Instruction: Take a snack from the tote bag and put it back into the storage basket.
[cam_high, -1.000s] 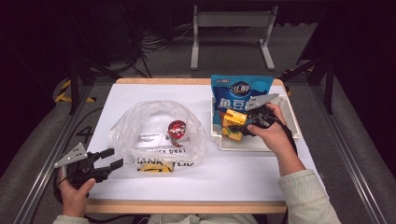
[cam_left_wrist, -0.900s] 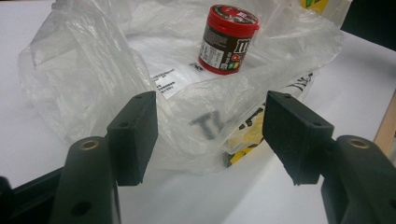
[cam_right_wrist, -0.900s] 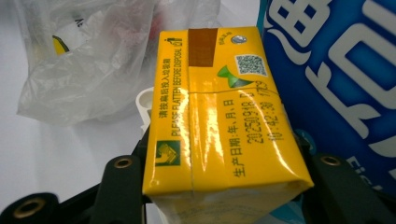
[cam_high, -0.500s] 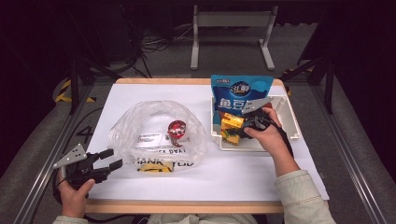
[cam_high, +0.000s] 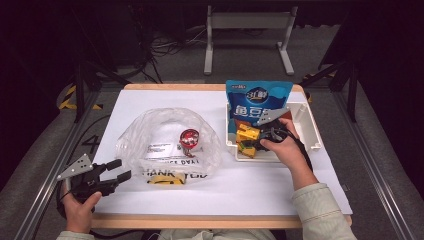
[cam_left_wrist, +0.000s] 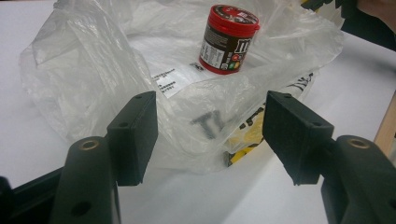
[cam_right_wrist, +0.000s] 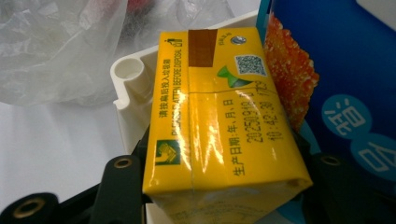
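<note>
Yellow carton (cam_right_wrist: 219, 121) sits between the jaws of the right tool (cam_high: 264, 136), pads pressed on both sides: gripped. Location: inside the white tray (cam_high: 310, 131) at the worktop's (cam_high: 260, 185) right edge, against the tray's left wall; blue pouch (cam_high: 257, 97) stands just behind it. Left tool (cam_high: 107, 177) rests at the worktop's near-left corner, jaws wide apart, nothing between them. Clear plastic bag (cam_left_wrist: 84, 79) lies just ahead of it, red-lidded canister (cam_left_wrist: 229, 39) upright inside.
</note>
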